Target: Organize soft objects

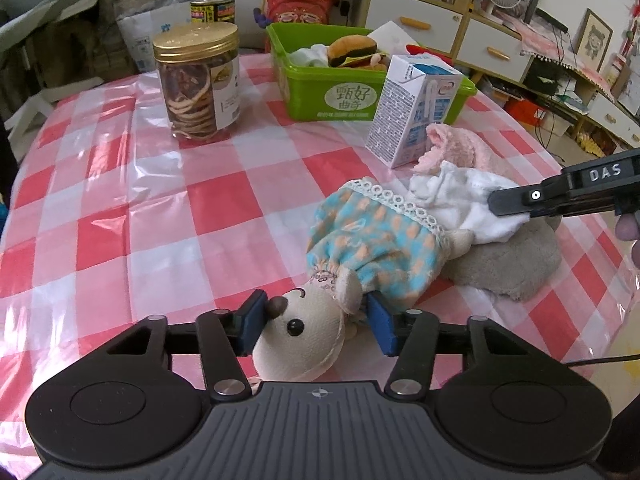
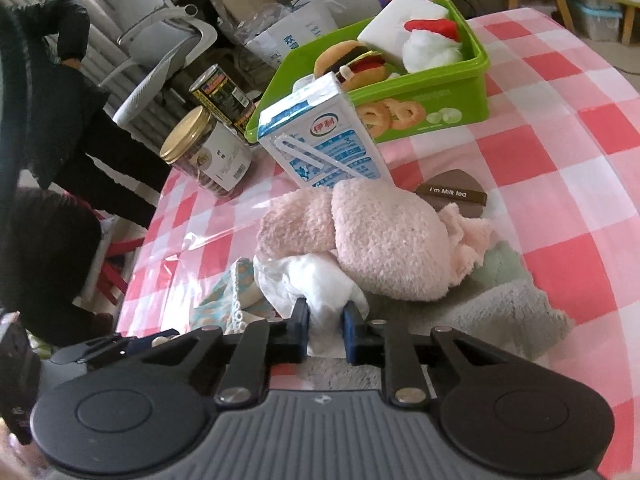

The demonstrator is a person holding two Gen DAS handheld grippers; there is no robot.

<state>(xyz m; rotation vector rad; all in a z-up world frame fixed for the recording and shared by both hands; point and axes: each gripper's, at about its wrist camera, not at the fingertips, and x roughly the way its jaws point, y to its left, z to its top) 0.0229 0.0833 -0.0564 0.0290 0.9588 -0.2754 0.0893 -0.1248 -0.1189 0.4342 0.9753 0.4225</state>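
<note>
The left gripper [image 1: 316, 324] is held low over the table, its two blue-padded fingers [image 1: 251, 326] set either side of a doll's [image 1: 298, 330] head, touching or nearly touching it; whether they press on it cannot be told. The right gripper [image 2: 326, 330] reaches in from the right side, level and close to the table, with its jaws closed on a fold of white cloth [image 2: 320, 284]. In the left wrist view the right gripper [image 1: 510, 202] appears as a dark bar at the right edge, with part of the person's hand [image 1: 627, 229] behind it.
</note>
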